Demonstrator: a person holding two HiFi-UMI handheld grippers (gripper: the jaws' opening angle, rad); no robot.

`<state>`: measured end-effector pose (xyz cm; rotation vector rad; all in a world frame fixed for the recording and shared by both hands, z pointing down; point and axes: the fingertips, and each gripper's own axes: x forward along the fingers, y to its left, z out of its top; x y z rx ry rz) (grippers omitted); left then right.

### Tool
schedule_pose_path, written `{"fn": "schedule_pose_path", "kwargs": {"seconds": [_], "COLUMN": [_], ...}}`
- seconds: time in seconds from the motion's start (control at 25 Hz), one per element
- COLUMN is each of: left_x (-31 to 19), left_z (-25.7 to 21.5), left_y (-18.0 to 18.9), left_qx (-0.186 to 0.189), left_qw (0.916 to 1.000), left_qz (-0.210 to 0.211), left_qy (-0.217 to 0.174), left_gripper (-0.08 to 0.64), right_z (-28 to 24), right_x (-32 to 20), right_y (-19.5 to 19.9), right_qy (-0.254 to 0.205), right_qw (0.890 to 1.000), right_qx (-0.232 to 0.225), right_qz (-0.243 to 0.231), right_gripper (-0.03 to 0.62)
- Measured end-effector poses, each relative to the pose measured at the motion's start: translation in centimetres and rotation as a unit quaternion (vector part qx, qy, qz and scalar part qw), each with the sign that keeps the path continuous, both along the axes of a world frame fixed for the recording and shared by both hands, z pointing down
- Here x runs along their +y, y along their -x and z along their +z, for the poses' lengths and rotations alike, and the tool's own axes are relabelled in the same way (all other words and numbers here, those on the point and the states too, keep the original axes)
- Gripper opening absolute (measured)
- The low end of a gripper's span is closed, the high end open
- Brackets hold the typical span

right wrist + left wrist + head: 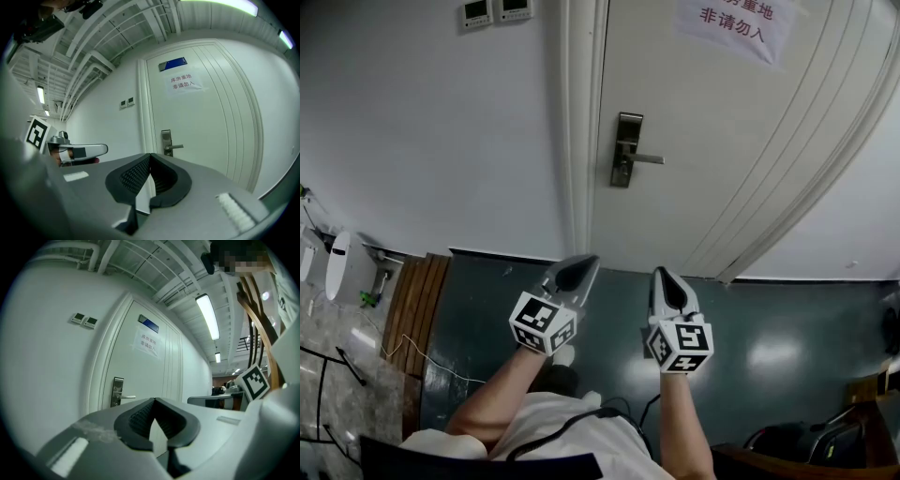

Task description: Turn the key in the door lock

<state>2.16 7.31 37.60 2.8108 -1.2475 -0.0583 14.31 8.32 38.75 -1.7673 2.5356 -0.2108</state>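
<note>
- Nearest, the left gripper (579,270), grey with black ribbed pads, has its jaws closed tip to tip on nothing.
- Beside it, the matching right gripper (667,281) is likewise closed and empty.
- Both hang over the dark teal floor (787,328), well apart from the white panelled door (722,141).
- Judged from this, the step in hand is the approach.
- The brushed-metal lock plate with lever handle (625,150) sits at the door's left edge; no key can be made out, as it is too small to tell.
- Next, one gripper must reach the plate, open, and close on the key.
- Only the head view shows the gap to the door.
- Only the gripper views show the blue plate (172,64) above the paper notice in red print (184,83).
</note>
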Motion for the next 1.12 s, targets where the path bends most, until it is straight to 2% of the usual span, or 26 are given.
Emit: {"fn": "schedule_pose_path", "kwargs": {"seconds": [0.52,0.8,1.12], "left_x": [-11.0,-16.6,-22.7], "left_z": [-1.4,-1.1,-0.4], "left_y": [1.6,3.0,4.6], "left_qx": [0.002,0.007,0.012], "left_qw": [1.0000,0.9993,0.9980], "left_qz": [0.006,0.034,0.060], "left_qy": [-0.001,0.015,0.015], "left_gripper": [0.006,0.006,0.006], "right_z": [-1.5,-1.2,-0.1], "right_x": [-10.3,-15.0,-19.8], "right_y": [2.2,3.7,4.0], "right_qy": [-0.012,-0.004,0.003], "right_qw": [1.000,1.000,0.998], "right_qx": [0.004,0.002,0.004], "right_qz": [0.007,0.026,0.061], "right_gripper": [0.009,0.009,0.008]}}
